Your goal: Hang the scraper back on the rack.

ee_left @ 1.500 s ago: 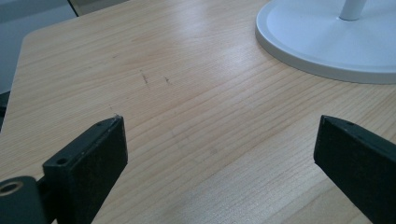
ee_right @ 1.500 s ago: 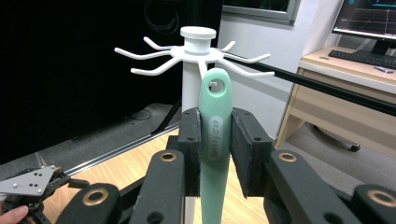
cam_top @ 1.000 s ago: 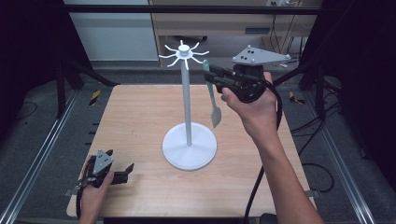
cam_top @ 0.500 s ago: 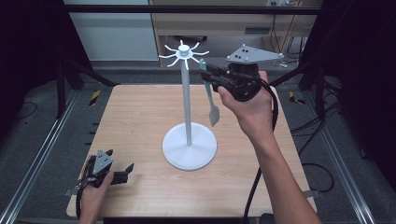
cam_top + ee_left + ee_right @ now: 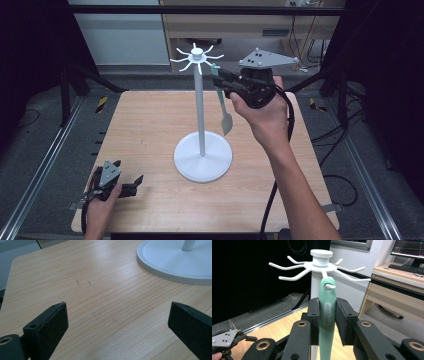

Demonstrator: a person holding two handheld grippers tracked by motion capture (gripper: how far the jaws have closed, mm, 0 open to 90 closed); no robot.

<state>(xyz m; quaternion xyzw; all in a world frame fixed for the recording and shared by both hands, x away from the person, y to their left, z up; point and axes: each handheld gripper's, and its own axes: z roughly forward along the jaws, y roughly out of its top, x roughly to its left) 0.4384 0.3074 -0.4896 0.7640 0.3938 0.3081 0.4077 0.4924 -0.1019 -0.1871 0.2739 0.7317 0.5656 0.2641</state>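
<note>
Green utensil [image 5: 327, 315] is hanging upright beside the white pole, its handle hole sitting over one hook arm of the white rack [image 5: 320, 265]; whether its weight is already on the hook is hard to tell. Right gripper [image 5: 327, 317] is clamping the handle just below that hook, high above the desk's far half. Neighbouring hook arms are fanning out close on both sides. Rack base [image 5: 203, 156] is standing mid-desk [image 5: 145, 130], with bare wood all round it. Left gripper [image 5: 131, 184] is resting at the near left corner, jaws spread wide, holding nothing, well apart from the base.
</note>
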